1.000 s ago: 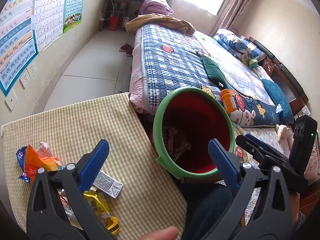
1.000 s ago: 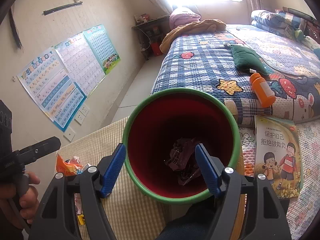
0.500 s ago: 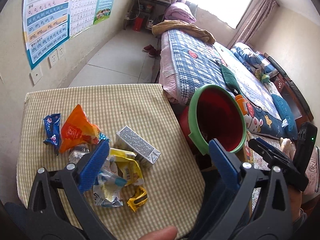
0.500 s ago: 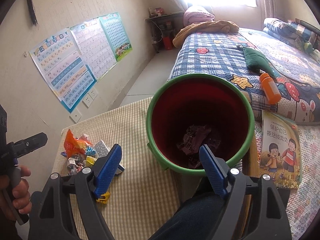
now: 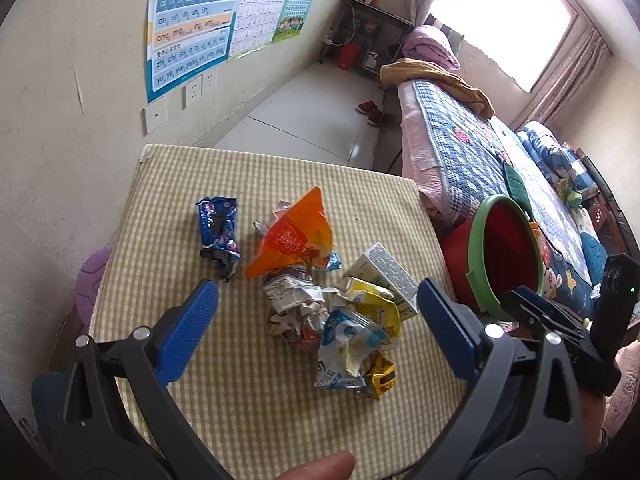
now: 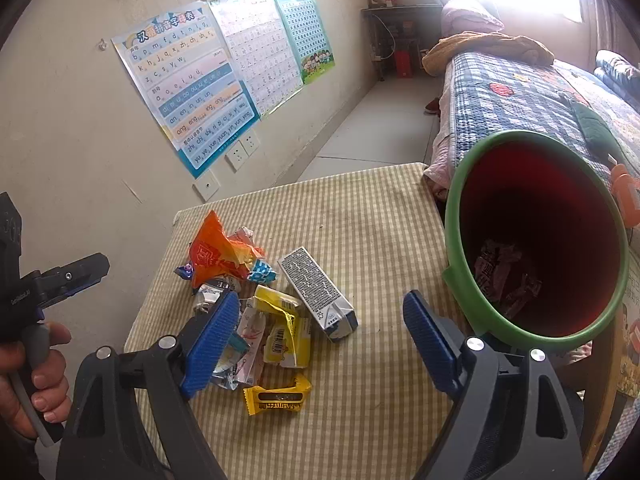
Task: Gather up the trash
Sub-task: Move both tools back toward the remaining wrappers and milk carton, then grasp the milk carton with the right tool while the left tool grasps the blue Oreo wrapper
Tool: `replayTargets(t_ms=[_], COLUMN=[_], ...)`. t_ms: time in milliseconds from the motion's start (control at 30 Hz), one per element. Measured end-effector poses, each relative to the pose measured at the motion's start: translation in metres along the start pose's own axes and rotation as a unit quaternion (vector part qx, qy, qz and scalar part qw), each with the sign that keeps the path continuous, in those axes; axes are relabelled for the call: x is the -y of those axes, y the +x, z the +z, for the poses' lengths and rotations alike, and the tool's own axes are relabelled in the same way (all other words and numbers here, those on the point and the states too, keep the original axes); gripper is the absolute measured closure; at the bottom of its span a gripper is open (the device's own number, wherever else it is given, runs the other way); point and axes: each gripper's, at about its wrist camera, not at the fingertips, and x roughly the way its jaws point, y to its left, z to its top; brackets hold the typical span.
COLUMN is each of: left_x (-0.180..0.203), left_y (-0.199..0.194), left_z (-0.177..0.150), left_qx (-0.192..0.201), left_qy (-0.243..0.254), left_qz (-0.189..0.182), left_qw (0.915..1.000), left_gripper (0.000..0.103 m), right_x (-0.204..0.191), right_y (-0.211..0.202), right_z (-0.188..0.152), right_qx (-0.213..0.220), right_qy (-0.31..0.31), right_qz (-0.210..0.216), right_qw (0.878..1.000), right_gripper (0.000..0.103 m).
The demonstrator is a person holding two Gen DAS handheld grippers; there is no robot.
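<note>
A heap of trash lies on the checked table (image 5: 280, 176): an orange bag (image 5: 296, 236), a blue wrapper (image 5: 218, 224), a grey carton (image 6: 318, 292), crumpled paper (image 5: 294, 300), yellow wrappers (image 6: 286, 328) and a small yellow packet (image 6: 278, 396). The red bin with a green rim (image 6: 536, 240) stands off the table's right edge with wrappers inside. My left gripper (image 5: 320, 324) hangs open above the heap, nothing between its fingers. My right gripper (image 6: 320, 332) is open and its jaws are still opening, hovering over the yellow wrappers and carton without touching them.
A wall with posters (image 6: 192, 92) and sockets runs along the table's left side. A bed with a blue quilt (image 5: 472, 152) lies beyond the bin. An orange bottle (image 6: 626, 196) rests on the bed by the bin's rim. Tiled floor (image 5: 320, 120) stretches behind the table.
Both grippers have swung left from over the bin to over the table's trash heap. The right gripper's jaws have spread wider. The left gripper stays open and empty.
</note>
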Motion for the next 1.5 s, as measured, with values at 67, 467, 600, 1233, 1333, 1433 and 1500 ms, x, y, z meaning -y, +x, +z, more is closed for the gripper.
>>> replayTargets(t_ms=[67,467,600,1233,1333,1433,1500], left_x=[-0.014,-0.073,-0.085,-0.106,-0.108,-0.108,-0.110], left_y=[0.000,0.039,0.063,0.147,0.153,0.157,0.158], left_z=[0.000,0.012,0.018,0.024,0.023,0.024,0.025], left_qx=[0.000,-0.038,-0.059,-0.121,-0.125,-0.125,-0.121], left_qy=[-0.014,-0.055,-0.062,-0.064,-0.063,-0.061,-0.061], left_qz=[0.008,0.067,0.082,0.110,0.110,0.111,0.113], left_qw=[0.9999,0.9955,0.9930,0.9845,0.9841,0.9840,0.9842], left_gripper=[0.005,0.005,0.005,0.005,0.005,0.005,0.005], right_x=[-0.005,-0.008,-0.001,0.017,0.023,0.030,0.034], right_y=[0.008,0.072,0.098,0.196,0.194,0.187,0.184], right_z=[0.003,0.012,0.011,0.014,0.014,0.018,0.019], right_qx=[-0.005,-0.052,-0.076,-0.190,-0.186,-0.173,-0.171], right_qy=[-0.005,-0.027,-0.033,-0.076,-0.063,-0.048,-0.044], right_qz=[0.002,-0.010,-0.015,0.008,0.016,0.013,0.011], right_qw=[1.000,0.998,0.996,0.979,0.980,0.984,0.984], right_gripper=[0.019,0.019,0.019,0.062,0.063,0.063,0.063])
